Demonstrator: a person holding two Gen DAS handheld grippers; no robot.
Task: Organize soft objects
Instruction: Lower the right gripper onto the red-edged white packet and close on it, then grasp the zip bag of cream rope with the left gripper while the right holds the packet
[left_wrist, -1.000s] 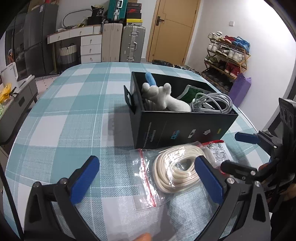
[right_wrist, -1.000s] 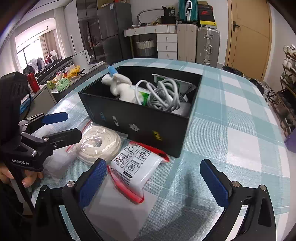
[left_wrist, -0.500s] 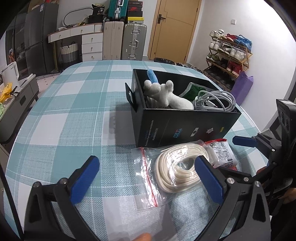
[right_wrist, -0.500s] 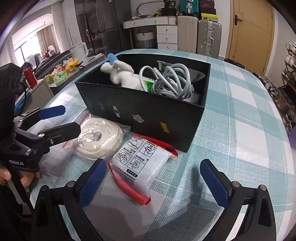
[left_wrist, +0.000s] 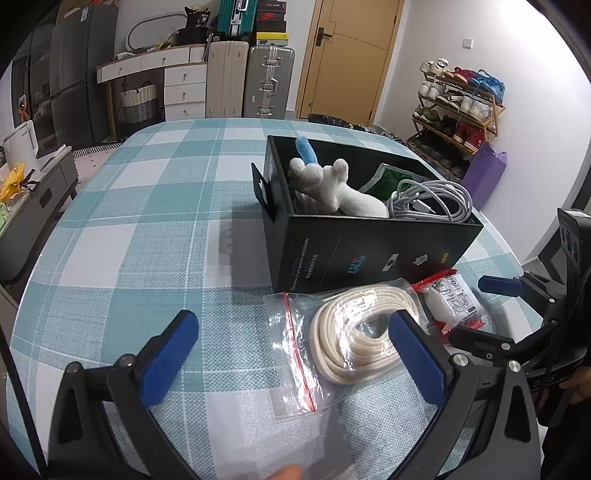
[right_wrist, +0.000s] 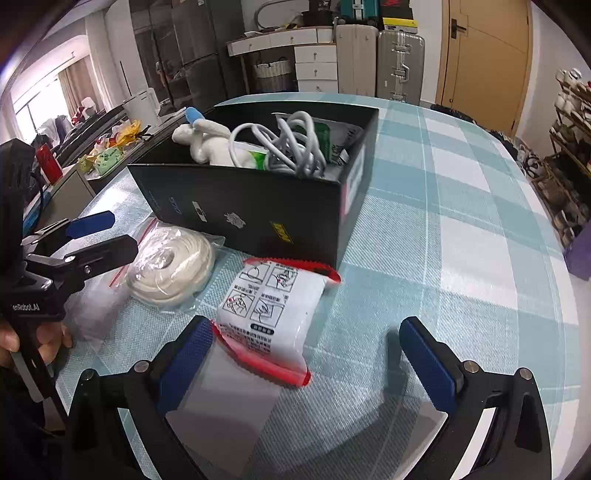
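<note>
Both grippers are hovering low over the tabletop (left_wrist: 110, 229) with their jaws spread wide and nothing between them. Right gripper (right_wrist: 306, 354) is facing the red-edged white packet (right_wrist: 273, 310), which is lying just ahead, nearer its left finger, long axis running away toward the black box (right_wrist: 258, 206). Left gripper (left_wrist: 291, 350) is facing the bagged coil of white rope (left_wrist: 362, 332) beside that packet. Inside the box are sitting a plush toy (left_wrist: 332, 188) and white cables (left_wrist: 432, 203); whatever is lying beneath them is hidden.
</note>
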